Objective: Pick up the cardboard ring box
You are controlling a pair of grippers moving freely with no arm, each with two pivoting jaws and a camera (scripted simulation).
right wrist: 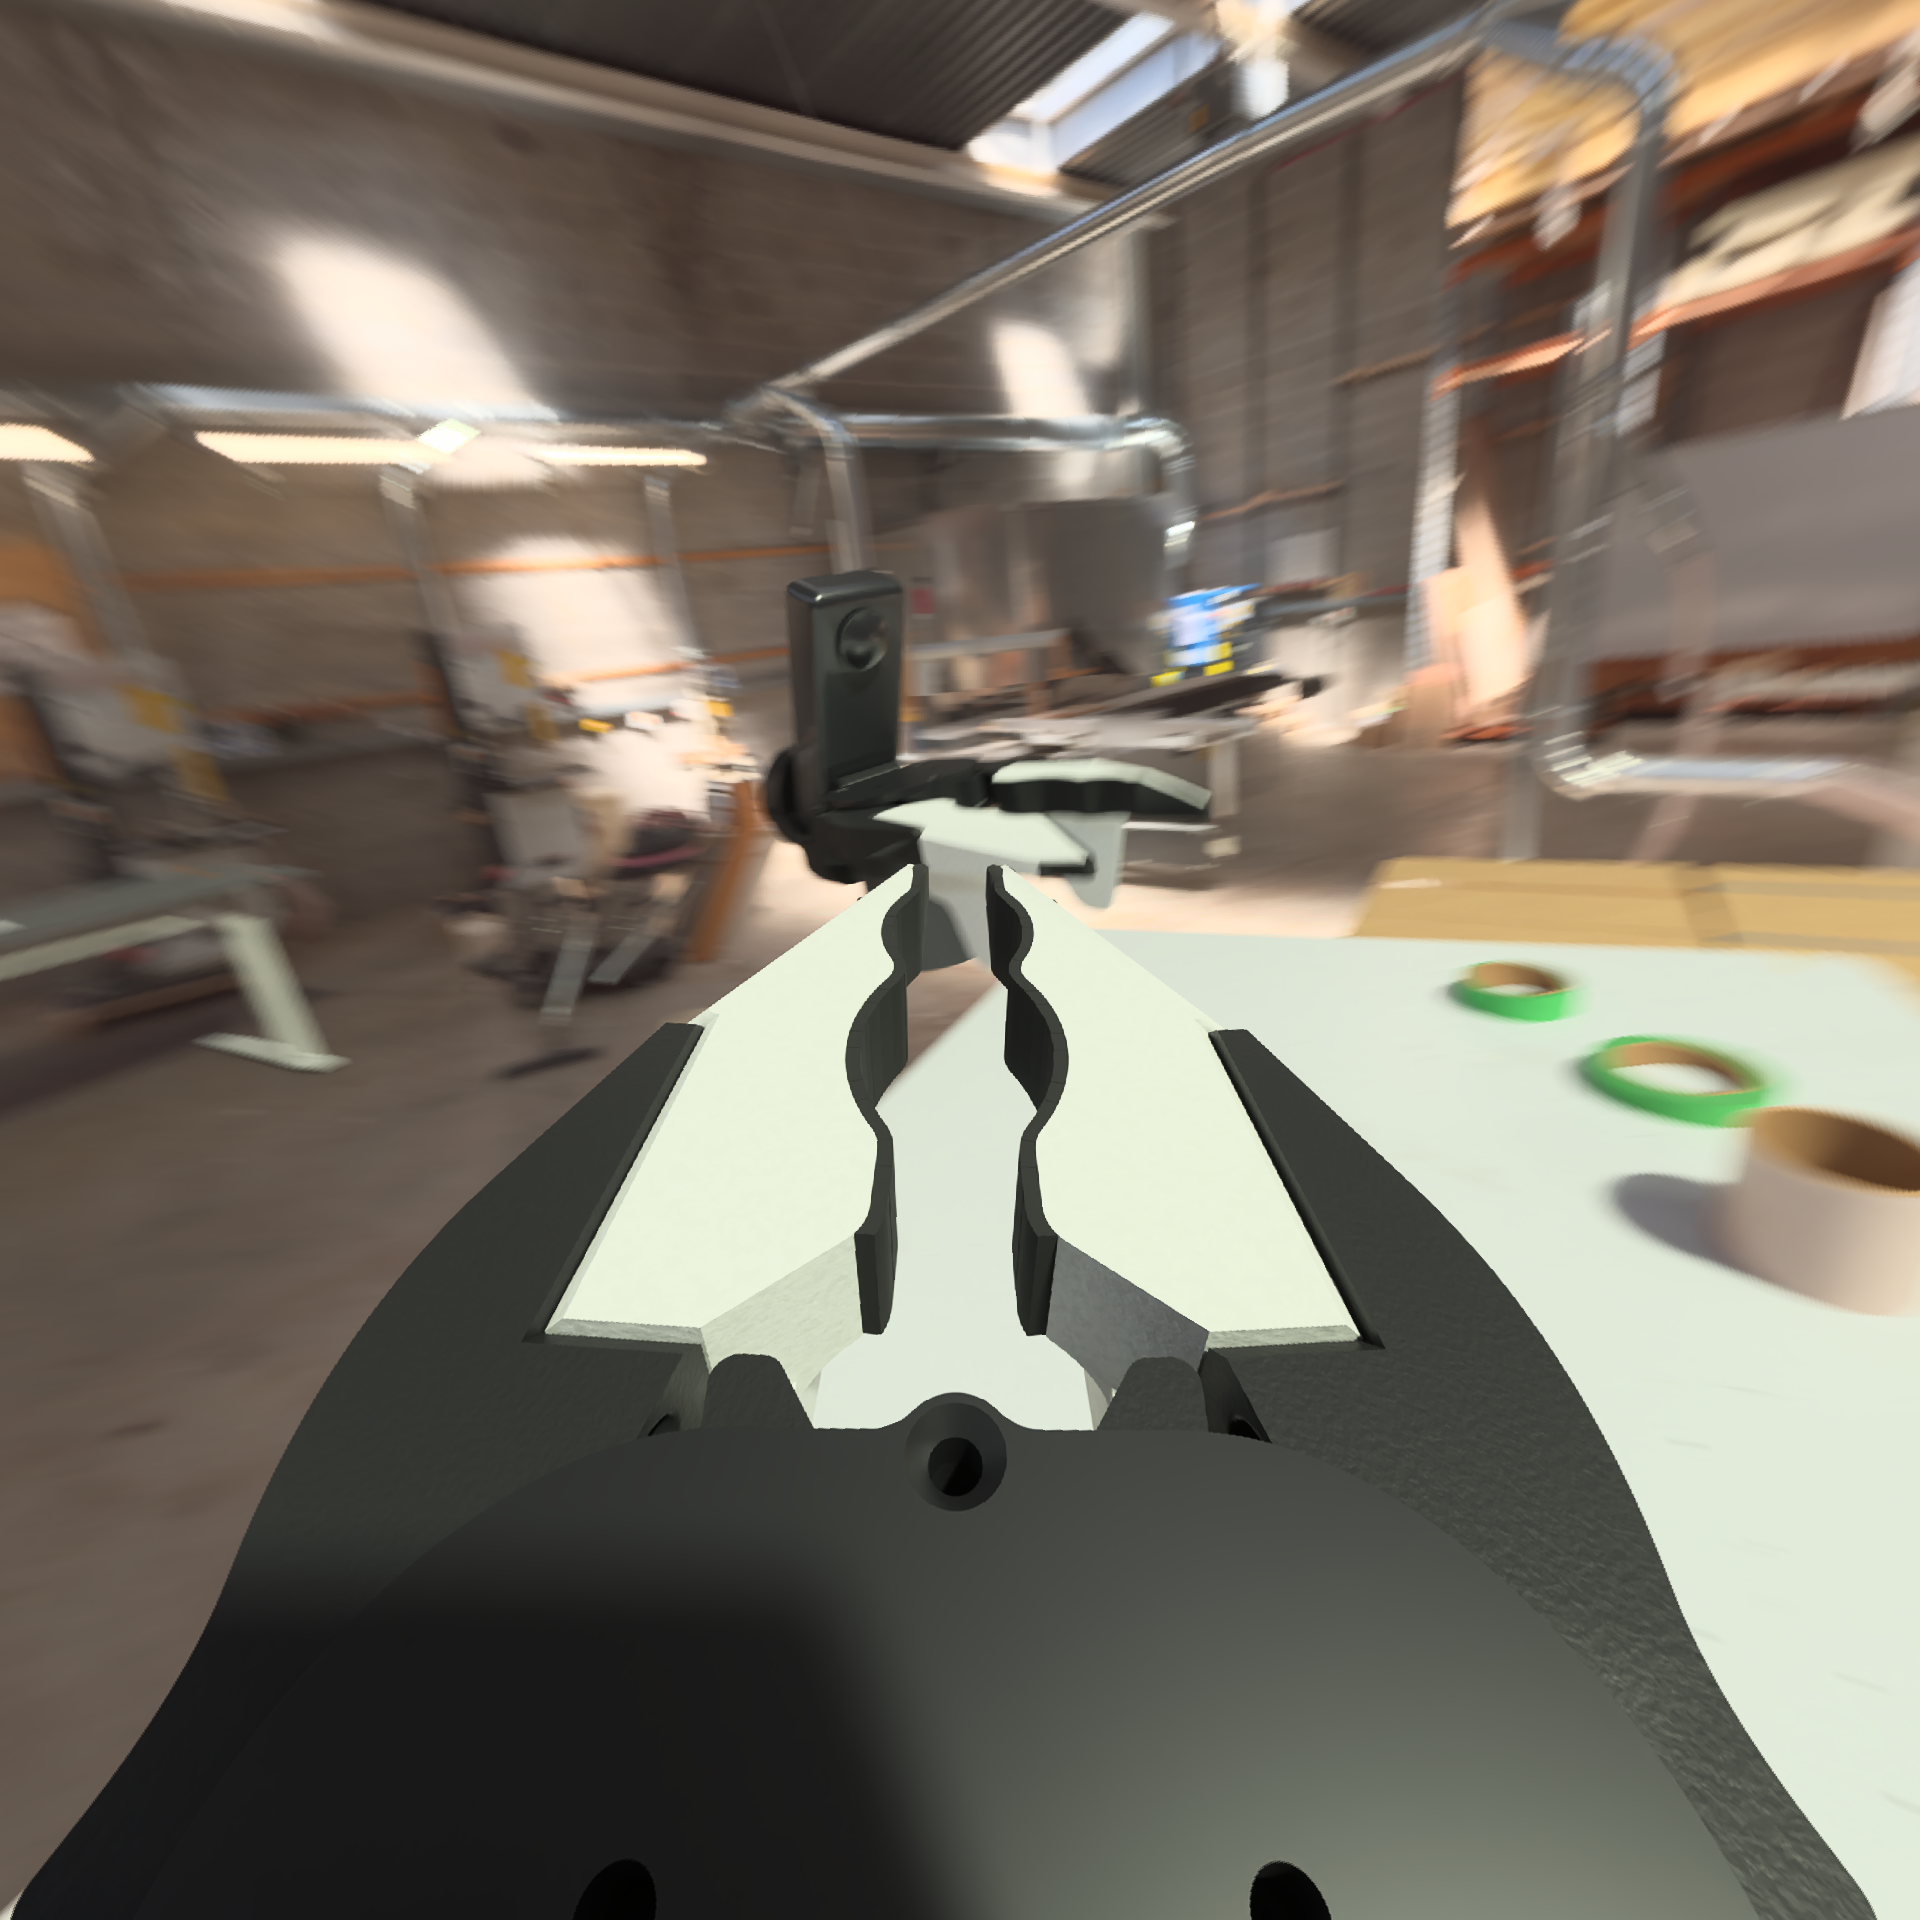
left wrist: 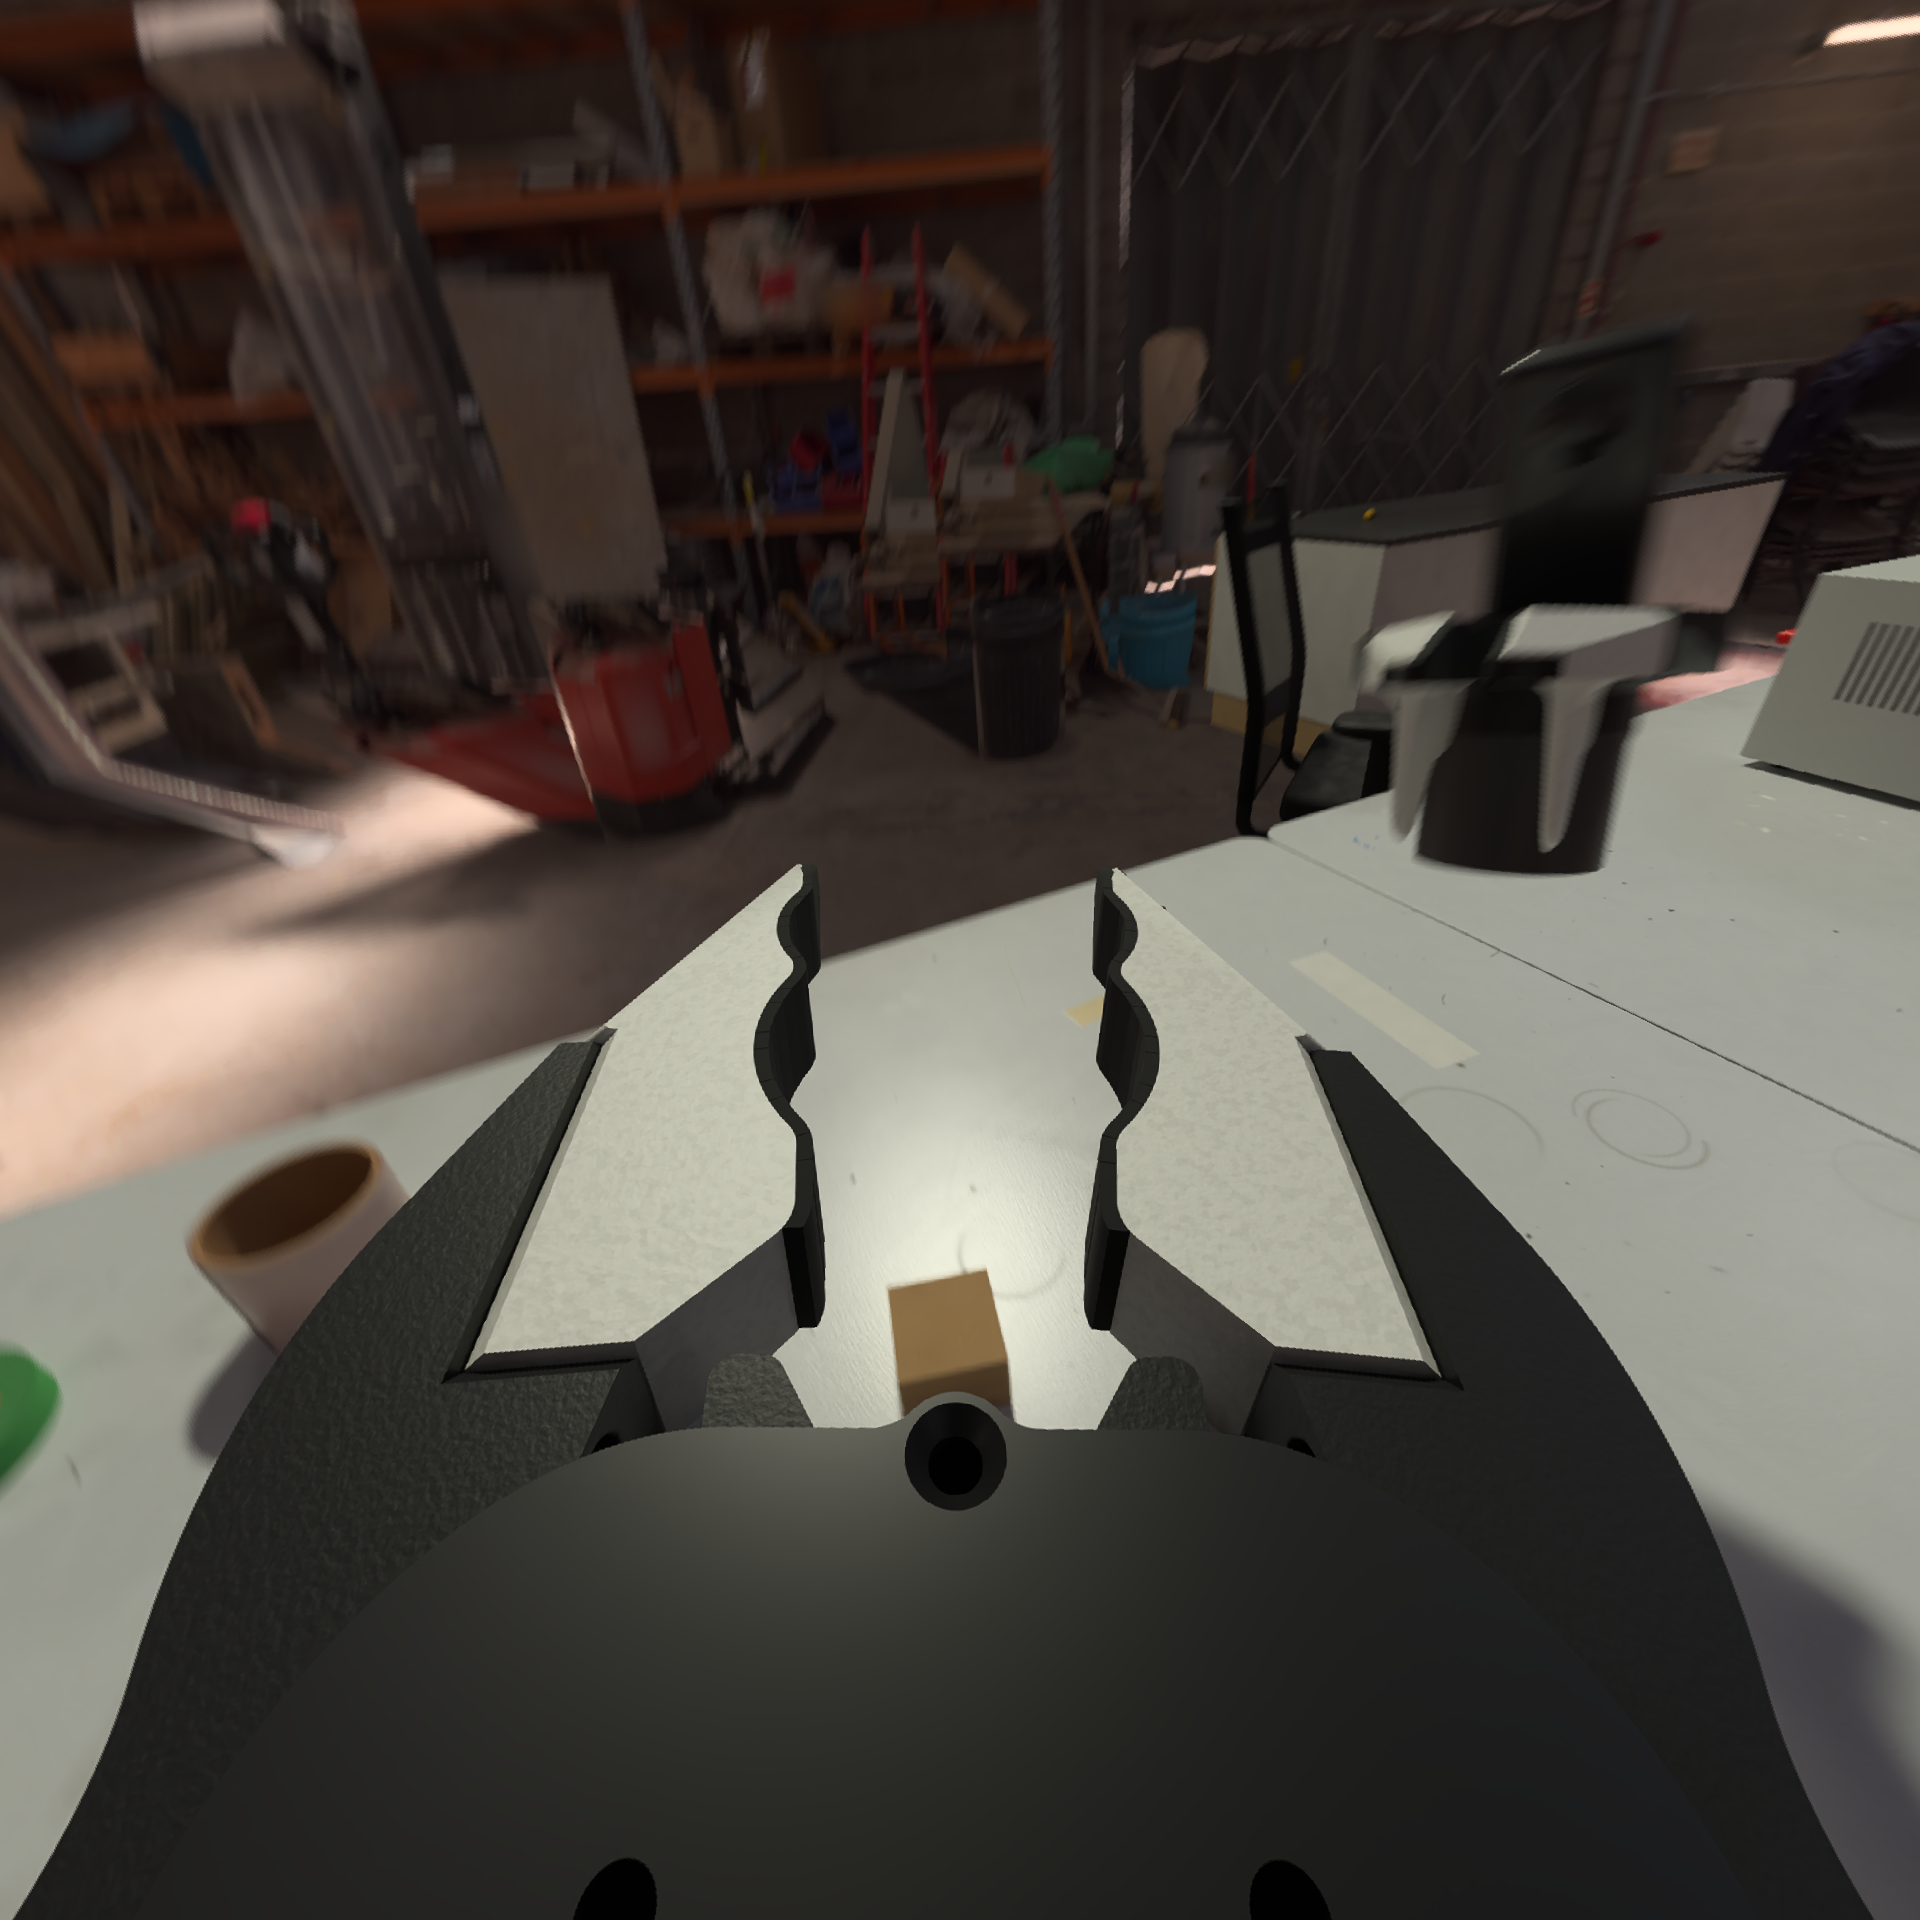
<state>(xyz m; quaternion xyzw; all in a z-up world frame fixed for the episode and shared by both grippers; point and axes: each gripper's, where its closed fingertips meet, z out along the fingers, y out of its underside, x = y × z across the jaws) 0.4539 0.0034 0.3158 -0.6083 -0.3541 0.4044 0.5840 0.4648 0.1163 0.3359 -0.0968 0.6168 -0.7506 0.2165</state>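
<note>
Left gripper [left wrist: 954, 935]: fingers [left wrist: 675, 1122] spread wide, nothing between the pads. The cardboard ring box [left wrist: 948, 1340] sits on the white table [left wrist: 1558, 1299] low in the gap, near the finger roots and just ahead of the gripper body, roughly centred between the two fingers and touching neither; its near edge is cut off by the housing (so I can't tell how far the box extends under it). Left of that gripper a cardboard tube [left wrist: 296, 1231] stands upright on the table, partly hidden behind the left finger mount, and a green object [left wrist: 21, 1403] is clipped by the frame edge. A strip of masking tape [left wrist: 1382, 1008] lies flat on the table to the right. Further out, the right gripper [left wrist: 1496, 748] hangs over the far table area, fingers pointing down, motion-blurred, beside a grey vented box [left wrist: 1849, 675]. Right gripper [right wrist: 954, 883] in its own view: fingers [right wrist: 727, 1164] drawn close with only a narrow gap, not fully clenched, holding nothing. Past its tips the left gripper [right wrist: 1060, 862] shows side-on above the table edge [right wrist: 1247, 956]. To the right on the table: two green tape rolls [right wrist: 1522, 989] [right wrist: 1673, 1081] lying flat, apart from each other, then the cardboard tube [right wrist: 1829, 1205] nearest. The box isn't visible in this view. Background is a blurred workshop.
</note>
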